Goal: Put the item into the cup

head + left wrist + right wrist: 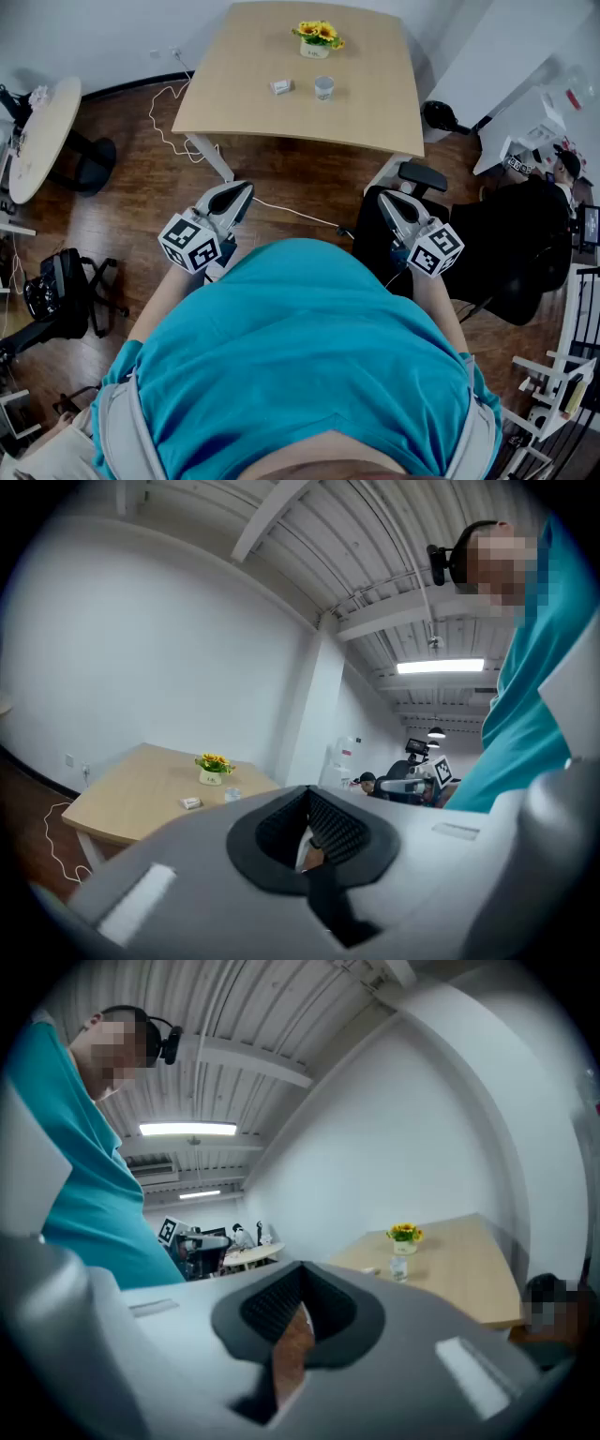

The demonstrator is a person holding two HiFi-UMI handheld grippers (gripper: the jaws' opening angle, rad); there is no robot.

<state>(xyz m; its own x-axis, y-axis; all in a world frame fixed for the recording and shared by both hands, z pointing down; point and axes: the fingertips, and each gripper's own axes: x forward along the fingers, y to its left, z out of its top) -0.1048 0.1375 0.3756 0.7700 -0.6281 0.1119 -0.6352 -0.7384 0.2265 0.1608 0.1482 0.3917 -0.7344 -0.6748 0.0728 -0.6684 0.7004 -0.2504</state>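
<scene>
A small white item (pixel 280 86) and a clear cup (pixel 324 88) sit side by side, a little apart, on a light wooden table (pixel 281 122) far ahead of me. In the left gripper view the item (pixel 191 802) lies left of the cup (pixel 232 795). The right gripper view shows the cup (pixel 400 1268) below a flower pot. My left gripper (pixel 246 189) and right gripper (pixel 383 199) are held close to my body, well short of the table. Both point level toward it with jaws together and nothing between them.
A pot of yellow flowers (pixel 317 39) stands behind the cup. A white cable (pixel 173 122) trails on the wooden floor by the table leg. A black office chair (pixel 417 178) is at the right, a round table (pixel 37 131) and a black bag (pixel 61 286) at the left.
</scene>
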